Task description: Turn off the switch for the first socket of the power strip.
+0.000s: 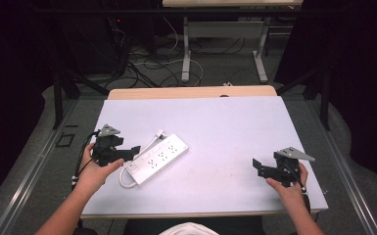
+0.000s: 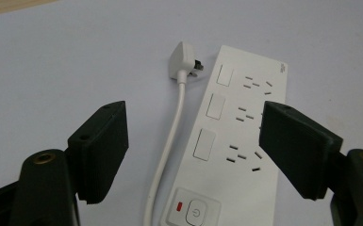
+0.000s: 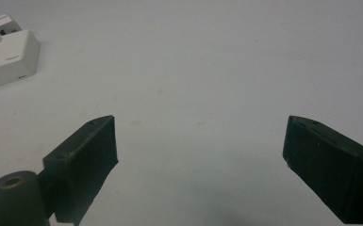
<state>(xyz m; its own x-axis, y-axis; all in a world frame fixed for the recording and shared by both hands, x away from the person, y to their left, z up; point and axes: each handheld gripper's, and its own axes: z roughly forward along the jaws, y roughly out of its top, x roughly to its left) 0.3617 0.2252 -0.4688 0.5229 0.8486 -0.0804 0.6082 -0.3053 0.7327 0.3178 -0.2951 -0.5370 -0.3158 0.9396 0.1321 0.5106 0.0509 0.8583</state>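
A white power strip (image 1: 157, 158) lies diagonally on the pale table, left of centre, with its white cord looped beside it and its plug (image 1: 159, 133) resting at the strip's far end. In the left gripper view the strip (image 2: 238, 141), its cord (image 2: 167, 155) and the plug (image 2: 183, 61) lie straight ahead. My left gripper (image 1: 135, 151) is open, held just left of the strip's near end; its jaws (image 2: 193, 155) straddle cord and strip without touching. My right gripper (image 1: 257, 166) is open near the table's right front, above bare tabletop (image 3: 200, 155). The strip's end (image 3: 4, 59) shows far left there.
The table (image 1: 225, 127) has a wooden strip along its far edge. Beyond it the floor carries cables and the legs of another desk (image 1: 223, 44). Dark curtains and frame posts stand at both sides.
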